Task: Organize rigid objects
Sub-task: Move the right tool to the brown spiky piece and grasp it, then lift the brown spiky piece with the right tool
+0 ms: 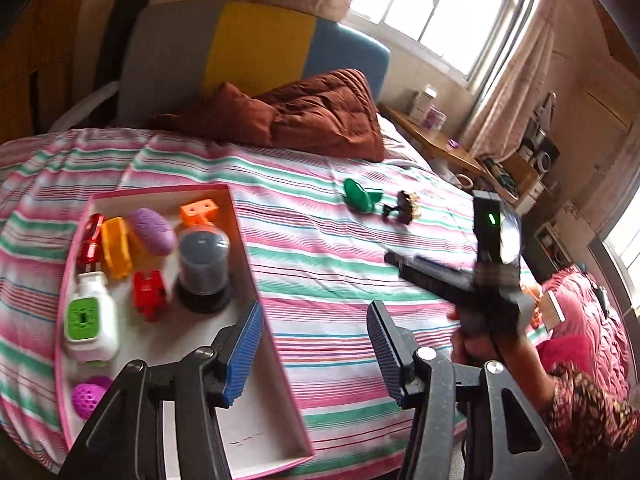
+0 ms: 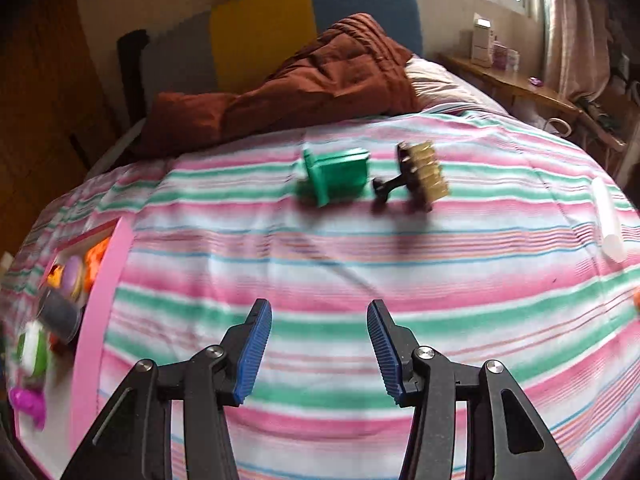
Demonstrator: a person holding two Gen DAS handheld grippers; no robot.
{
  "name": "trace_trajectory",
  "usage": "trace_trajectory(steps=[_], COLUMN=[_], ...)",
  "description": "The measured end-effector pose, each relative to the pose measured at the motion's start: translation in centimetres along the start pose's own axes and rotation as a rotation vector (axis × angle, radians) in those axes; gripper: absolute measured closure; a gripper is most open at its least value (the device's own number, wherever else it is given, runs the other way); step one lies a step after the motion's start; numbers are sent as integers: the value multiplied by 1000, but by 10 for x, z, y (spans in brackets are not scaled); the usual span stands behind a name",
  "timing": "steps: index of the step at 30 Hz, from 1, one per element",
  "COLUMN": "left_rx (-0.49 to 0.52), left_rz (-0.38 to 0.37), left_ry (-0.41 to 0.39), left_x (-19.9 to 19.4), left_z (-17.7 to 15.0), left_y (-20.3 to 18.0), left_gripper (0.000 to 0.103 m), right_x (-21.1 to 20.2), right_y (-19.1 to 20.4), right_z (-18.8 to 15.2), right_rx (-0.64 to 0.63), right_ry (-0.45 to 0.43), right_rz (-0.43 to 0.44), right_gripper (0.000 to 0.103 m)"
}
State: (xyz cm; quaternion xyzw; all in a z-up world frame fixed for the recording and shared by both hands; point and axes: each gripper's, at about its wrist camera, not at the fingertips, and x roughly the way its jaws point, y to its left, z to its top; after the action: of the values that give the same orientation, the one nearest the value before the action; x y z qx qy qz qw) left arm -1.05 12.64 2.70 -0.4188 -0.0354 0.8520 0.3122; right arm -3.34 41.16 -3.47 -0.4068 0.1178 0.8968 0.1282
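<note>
A shallow pink-rimmed cardboard box (image 1: pixel 256 264) is laid on a bed covered with a pink, green and white striped sheet (image 1: pixel 340 264), and it is taken here as the landmark. Inside the box several rigid things are already gathered: a red plastic block (image 1: pixel 149 294), a yellow plastic piece (image 1: pixel 117 251), a purple textured oval (image 1: pixel 152 231), an orange plastic bracket (image 1: pixel 199 212), a clear domed container on a black base (image 1: pixel 203 266), a white bottle with a green square cap (image 1: pixel 91 320) and a magenta lattice ball (image 1: pixel 86 400). They are probably grouped there so that loose items are kept in one place.

Well apart from the box, farther up the bed toward the brown quilt (image 2: pixel 320 84), a green plastic piece (image 2: pixel 336 176) and a black-handled brush with yellowish bristles (image 2: pixel 420 176) lie just beside each other. These appear not yet sorted.

The left gripper (image 1: pixel 316 356) is held over the box's near corner, its blue ribbed pads apart and nothing between them. The right gripper (image 2: pixel 320 352) is held over bare sheet away from the box, aimed toward the green piece and brush, pads likewise spread and empty. It is judged to be lined up for collecting one of those two next.
</note>
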Motion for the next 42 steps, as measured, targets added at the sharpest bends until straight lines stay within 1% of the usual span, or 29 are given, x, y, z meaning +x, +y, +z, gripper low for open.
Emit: trace_trajectory(steps=[4,6,9,13,15,17,20,21,23,27,28,29,30,31,33,36,38,40,42], left_rx=[17,17,23,35,40,51,56,53,51,65,71,78,85,93,107,112,114,112,105], left_rz=[3,7,14,20,22,28,32,31,23,9,5,3,0,-4,-6,-11,-12,-10,-13], left_ry=[17,30,53,73,81,88,94,95,99,111,115,119,123,127,130,131,132,134,137], left_x=[8,13,21,28,30,32,33,34,37,43,45,46,47,48,49,50,50,52,54], left_z=[1,1,3,4,3,2,1,2,2,1,0,-1,-2,-2,-3,-4,-4,-5,-5], left_y=[-15,-20,-25,-31,-33,-36,-37,-37,-38,-45,-46,-49,-52,-54,-58,-62,-63,-64,-64], left_gripper=[49,49,49,49,49,49,49,49,49,49,49,49,49,49,49,49,49,49,49], right_x=[17,26,40,62,75,83,79,77,72,69,69,68,65,61,52,37,26,12,1], right_y=[-33,-42,-43,-40,-40,-45,-62,-71,-95,-145,-154,-163,-169,-174,-185,-197,-201,-197,-196], right_z=[45,65,89,103,105,104,103,102,95,66,58,50,45,39,32,22,16,13,11], right_rx=[58,61,29,0,-3,17,102,150,305,622,680,728,757,776,793,779,742,685,602], right_ry=[-20,-26,-31,14,47,77,66,68,73,85,88,85,77,66,39,19,1,-44,-91], right_rz=[-109,-154,-209,-239,-235,-220,-151,-116,-5,211,254,285,297,301,280,188,138,103,61], right_gripper=[52,52,52,52,54,62,62,62,62,62,62,59,55,53,49,48,49,48,48])
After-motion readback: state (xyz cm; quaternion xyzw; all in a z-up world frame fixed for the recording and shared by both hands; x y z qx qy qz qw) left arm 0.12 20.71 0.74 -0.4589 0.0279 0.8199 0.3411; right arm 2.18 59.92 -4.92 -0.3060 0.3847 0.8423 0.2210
